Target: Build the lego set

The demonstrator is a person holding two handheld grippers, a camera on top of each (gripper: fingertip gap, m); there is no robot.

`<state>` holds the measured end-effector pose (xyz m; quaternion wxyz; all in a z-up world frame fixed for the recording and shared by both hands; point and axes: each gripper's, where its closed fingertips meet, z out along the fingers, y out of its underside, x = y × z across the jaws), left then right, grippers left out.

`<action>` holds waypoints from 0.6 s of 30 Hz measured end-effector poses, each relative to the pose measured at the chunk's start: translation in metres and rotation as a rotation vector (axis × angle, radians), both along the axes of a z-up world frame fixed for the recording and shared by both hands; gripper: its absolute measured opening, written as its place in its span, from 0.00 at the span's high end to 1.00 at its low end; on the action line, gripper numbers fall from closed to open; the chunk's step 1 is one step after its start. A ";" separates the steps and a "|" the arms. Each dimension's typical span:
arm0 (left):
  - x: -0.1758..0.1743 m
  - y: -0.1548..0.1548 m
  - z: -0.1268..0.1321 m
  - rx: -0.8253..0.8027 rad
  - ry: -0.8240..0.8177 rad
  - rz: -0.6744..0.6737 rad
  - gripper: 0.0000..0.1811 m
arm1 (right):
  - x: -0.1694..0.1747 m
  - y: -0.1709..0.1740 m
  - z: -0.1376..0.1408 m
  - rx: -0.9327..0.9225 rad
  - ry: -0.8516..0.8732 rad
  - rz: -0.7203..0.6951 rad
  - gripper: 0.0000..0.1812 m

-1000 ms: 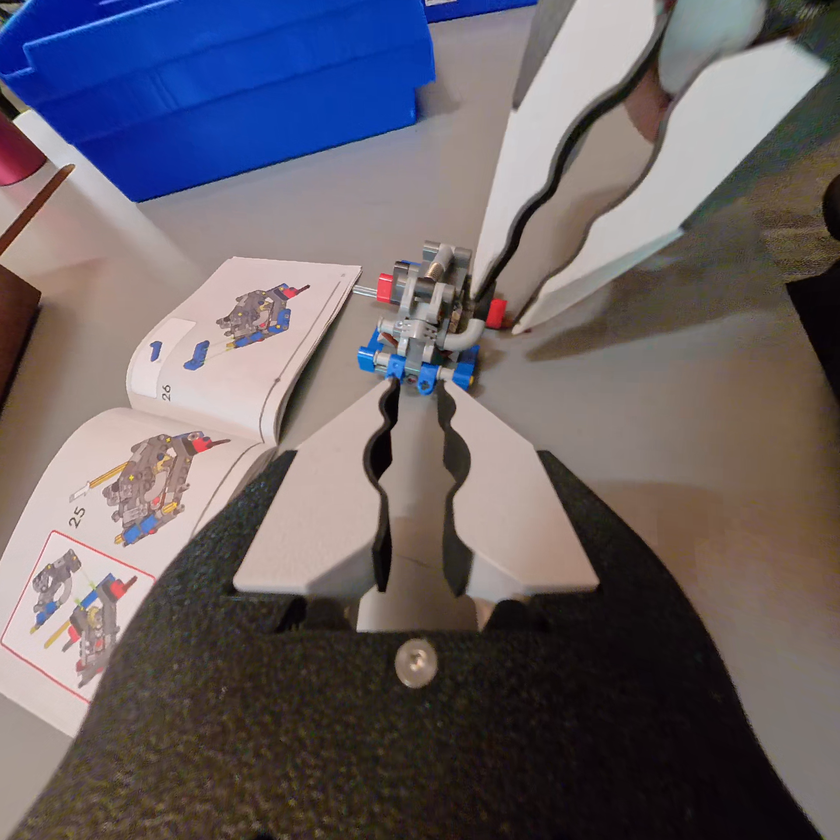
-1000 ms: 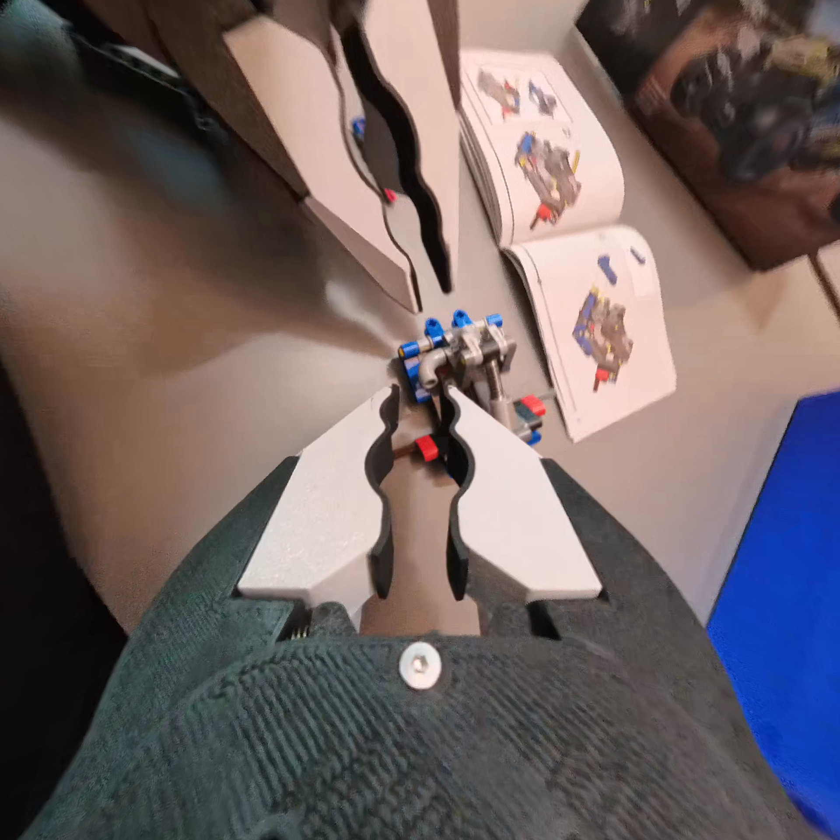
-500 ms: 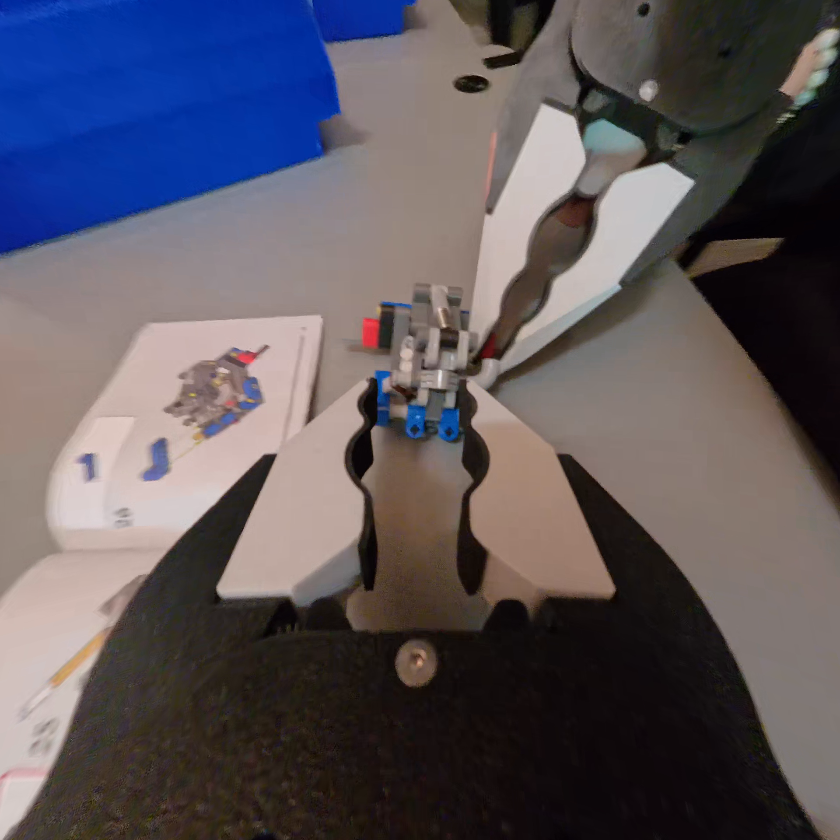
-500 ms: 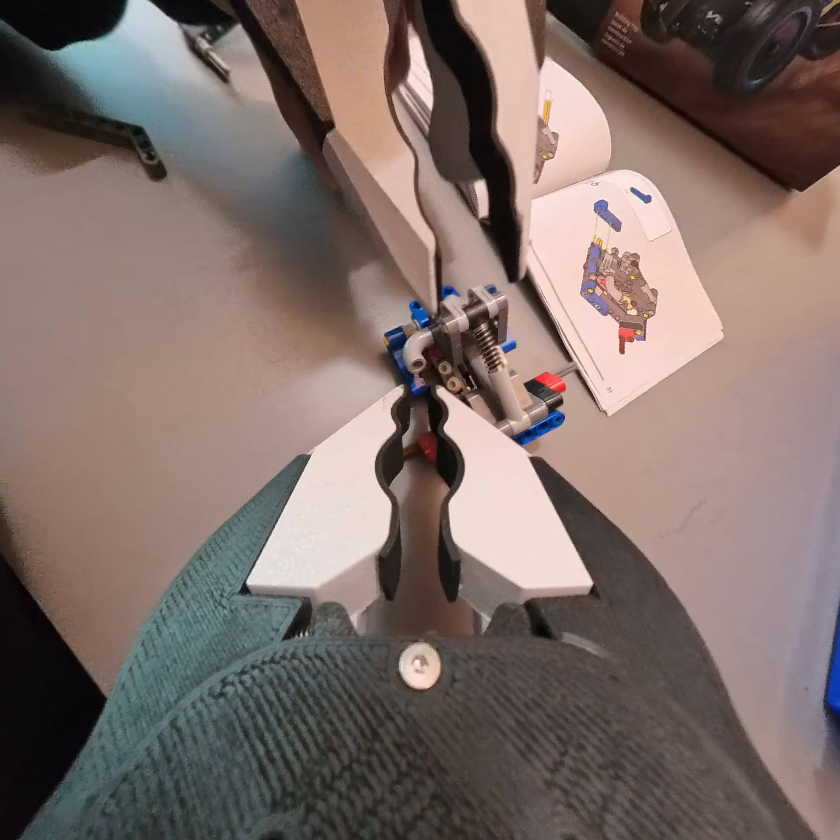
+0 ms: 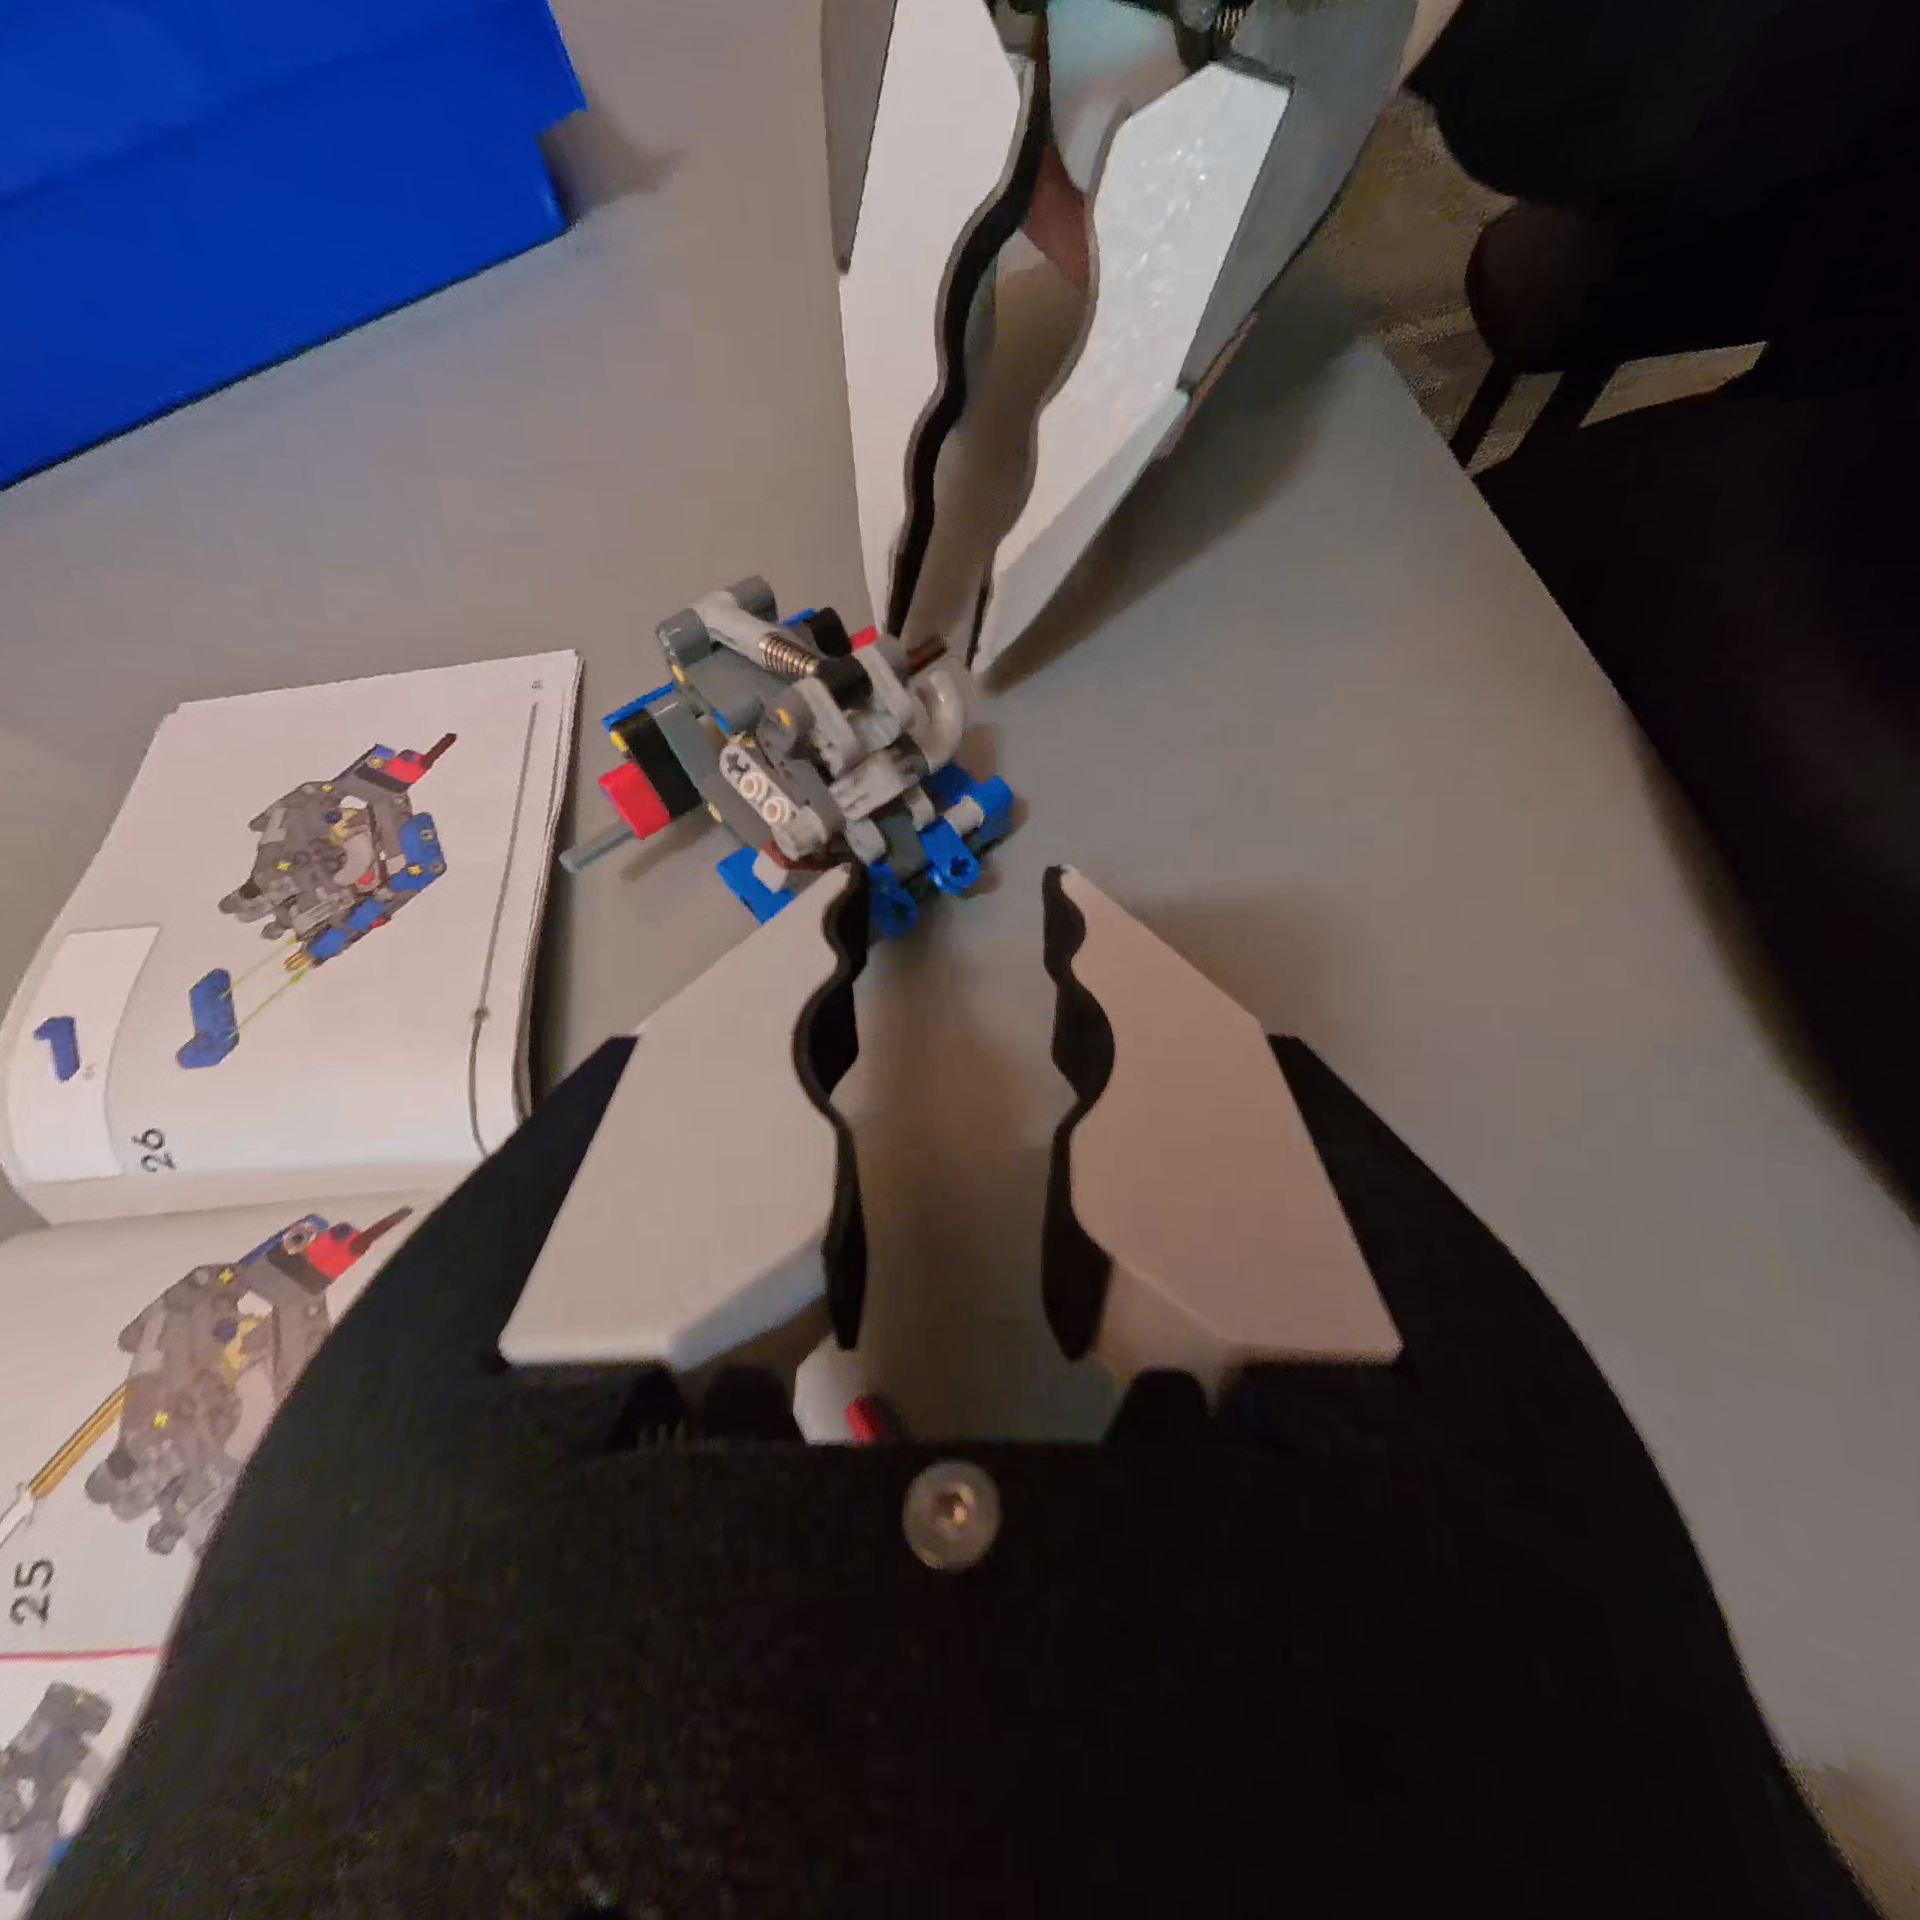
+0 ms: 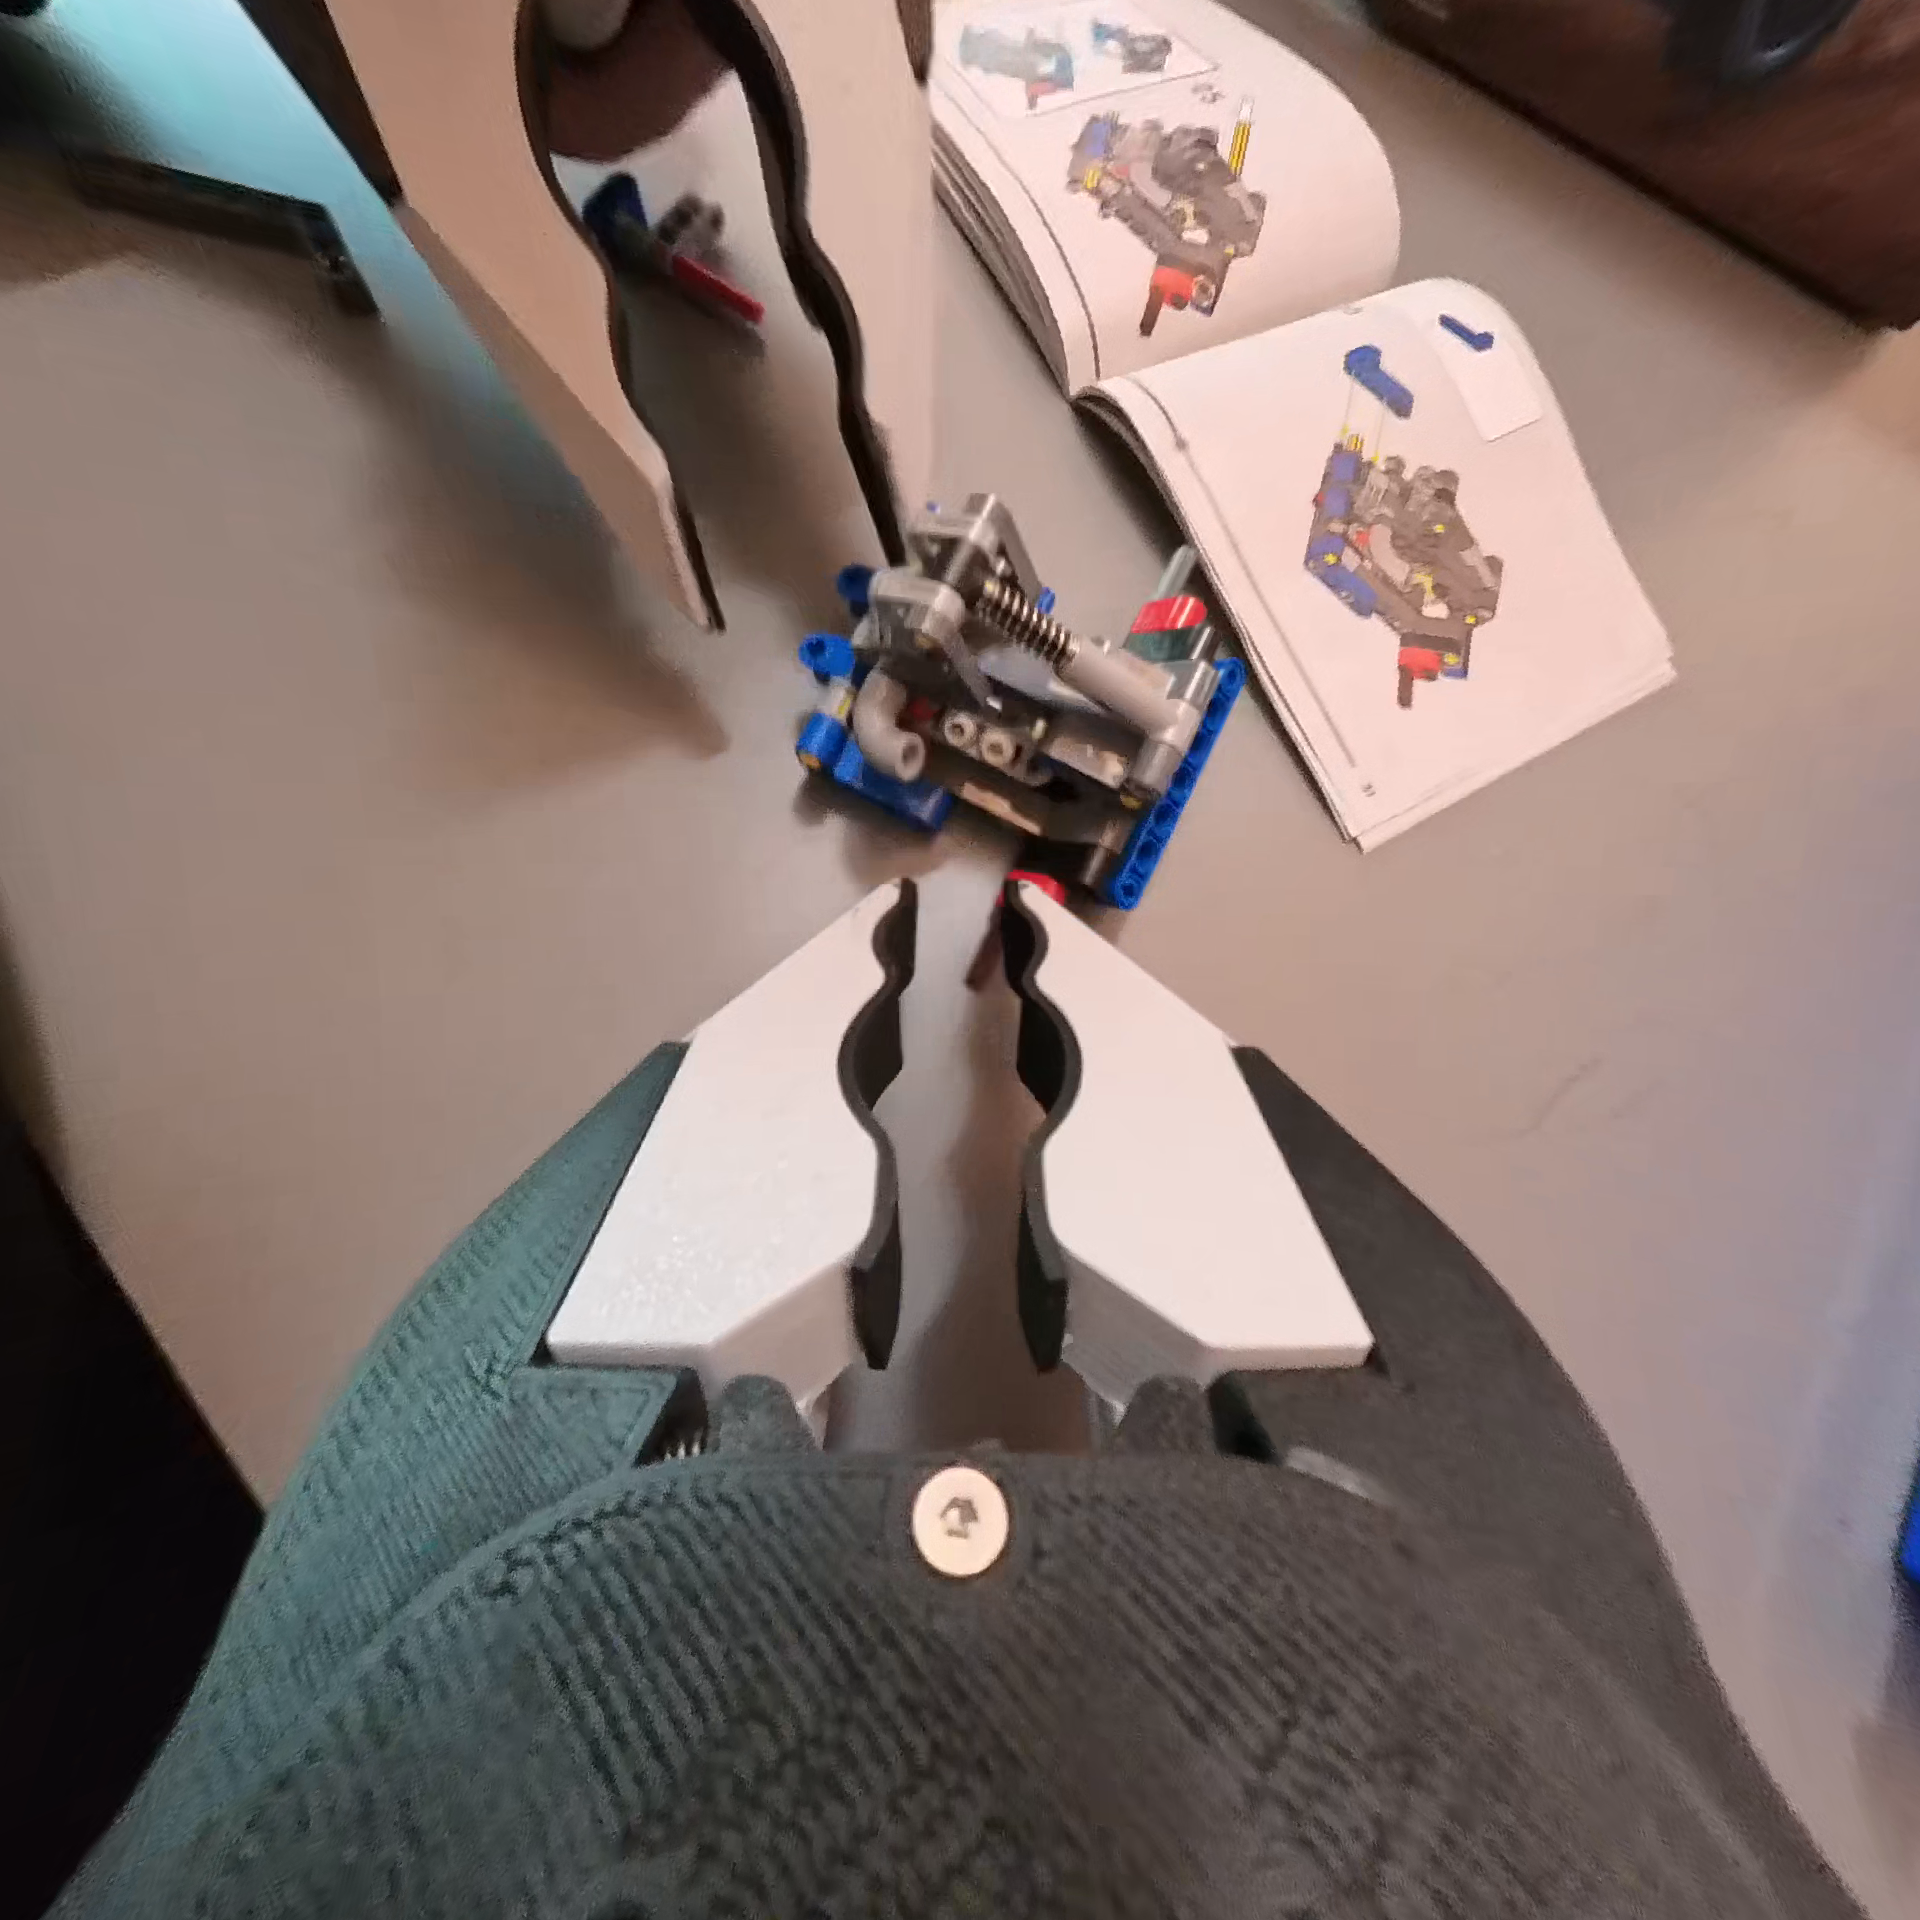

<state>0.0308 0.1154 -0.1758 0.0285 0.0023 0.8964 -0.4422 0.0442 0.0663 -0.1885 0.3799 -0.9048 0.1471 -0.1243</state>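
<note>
A: L to R in the left wrist view: blue bin at top left, instruction booklet laid open on the grey table, lego assembly just beside the booklet's edge, right gripper brought down from the top.

B: Where is the assembly placed w/ respect to each claw?

A: Dead ahead of both. The left gripper is seen released, jaws spread, nothing between them; its left tip is just at the assembly's blue end. In the right wrist view the right gripper is seen narrowed but w/ a gap left between tips, nothing clenched; a red pin at the assembly's near edge is met by its right-hand tip. The two claws are set on opposite sides of the build.

B: Long axis?

A: Judged to run along the spring, slantwise up-left to down-right in that view. The right claw seems slightly nearer.

B: Anything hidden?

A: The assembly's underside. Small loose parts beyond the left claw are too blurred to name; actual contact at the pin can't be confirmed. A dark box is cut off at top right.
</note>
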 end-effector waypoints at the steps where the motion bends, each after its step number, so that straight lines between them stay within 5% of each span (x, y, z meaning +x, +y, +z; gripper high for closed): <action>1: 0.001 0.003 0.002 0.005 -0.008 0.007 0.84 | -0.003 -0.002 0.002 0.009 0.018 0.006 0.91; 10: 0.034 0.004 0.015 -0.018 -0.114 0.053 0.87 | -0.007 0.026 0.021 0.287 0.149 -0.131 0.92; 18: 0.031 -0.007 0.006 0.027 -0.295 -0.130 0.94 | -0.001 0.027 0.012 0.072 -0.152 -0.109 0.93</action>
